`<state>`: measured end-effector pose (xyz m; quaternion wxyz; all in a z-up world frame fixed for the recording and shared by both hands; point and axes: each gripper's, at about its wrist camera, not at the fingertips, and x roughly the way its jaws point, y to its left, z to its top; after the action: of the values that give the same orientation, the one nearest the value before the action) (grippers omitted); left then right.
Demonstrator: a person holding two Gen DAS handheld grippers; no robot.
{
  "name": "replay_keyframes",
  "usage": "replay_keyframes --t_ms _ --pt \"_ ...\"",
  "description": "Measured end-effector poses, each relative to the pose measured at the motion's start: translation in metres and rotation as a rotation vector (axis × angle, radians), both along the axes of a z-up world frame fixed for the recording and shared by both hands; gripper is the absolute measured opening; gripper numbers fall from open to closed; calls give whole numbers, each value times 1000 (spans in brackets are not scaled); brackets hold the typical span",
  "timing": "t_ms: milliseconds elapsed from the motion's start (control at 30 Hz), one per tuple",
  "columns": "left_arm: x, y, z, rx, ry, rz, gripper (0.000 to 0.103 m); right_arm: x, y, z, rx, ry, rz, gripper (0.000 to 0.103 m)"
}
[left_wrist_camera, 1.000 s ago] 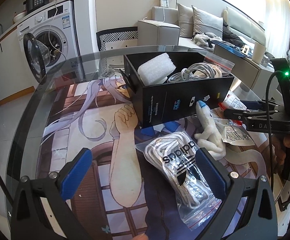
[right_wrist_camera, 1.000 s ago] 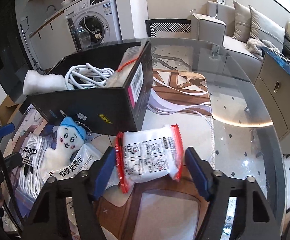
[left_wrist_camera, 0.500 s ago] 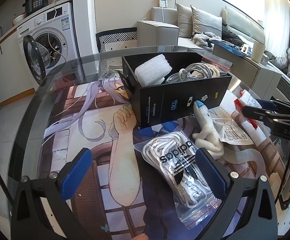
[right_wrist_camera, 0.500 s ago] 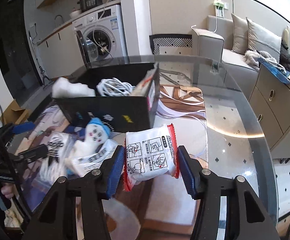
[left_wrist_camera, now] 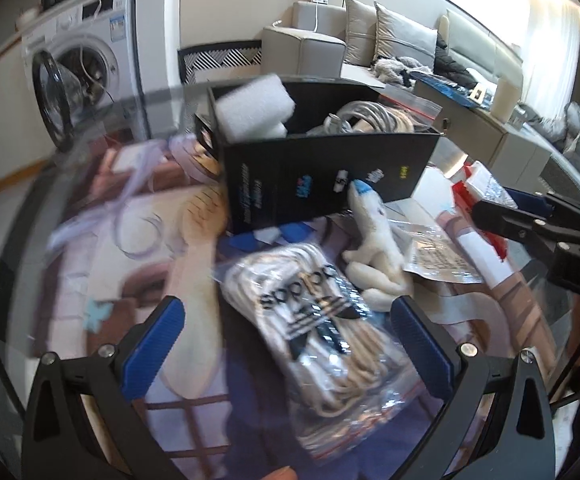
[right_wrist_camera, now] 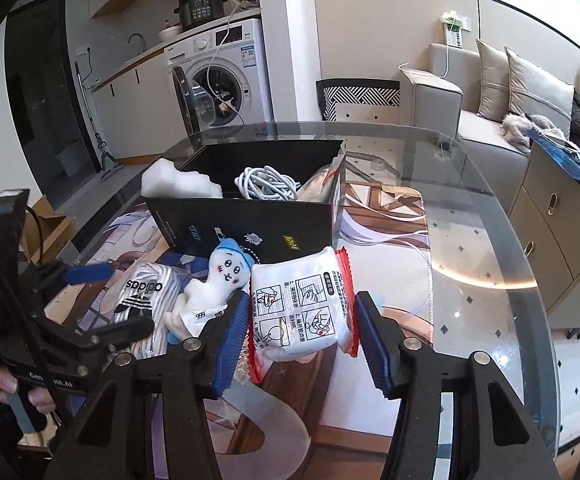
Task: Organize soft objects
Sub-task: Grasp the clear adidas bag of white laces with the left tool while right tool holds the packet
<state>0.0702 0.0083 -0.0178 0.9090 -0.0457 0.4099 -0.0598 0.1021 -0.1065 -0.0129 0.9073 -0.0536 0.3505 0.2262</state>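
Observation:
My right gripper [right_wrist_camera: 302,330] is shut on a white packet with red edges [right_wrist_camera: 300,306] and holds it above the table, in front of the black box [right_wrist_camera: 249,224]. The box holds a white foam block [right_wrist_camera: 177,184], a coiled cable [right_wrist_camera: 267,182] and a zip bag. My left gripper [left_wrist_camera: 290,344] is open, its fingers either side of a clear Adidas bag of white laces [left_wrist_camera: 322,328] that lies on the mat. A white plush doll with a blue cap [left_wrist_camera: 374,240] lies beside that bag, next to a flat sachet [left_wrist_camera: 438,256].
The round glass table [right_wrist_camera: 470,208] carries an anime-print mat [left_wrist_camera: 109,240]. A washing machine with its door open [right_wrist_camera: 217,80] stands behind. A sofa [right_wrist_camera: 490,92] and a cabinet [right_wrist_camera: 562,216] are to the right.
My right gripper has lifted the red-edged packet off the table and pulled back from the box. My left gripper has moved down and closer to the Adidas bag, still open.

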Motion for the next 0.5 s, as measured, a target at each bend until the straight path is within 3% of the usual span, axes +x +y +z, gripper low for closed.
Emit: replay_keyframes --t_ms 300,500 --pt "-1 -2 -5 92 51 22 103 -2 -1 2 1 0 5 54" --pt "1 10 -8 63 87 48 103 -1 1 1 2 0 10 54"
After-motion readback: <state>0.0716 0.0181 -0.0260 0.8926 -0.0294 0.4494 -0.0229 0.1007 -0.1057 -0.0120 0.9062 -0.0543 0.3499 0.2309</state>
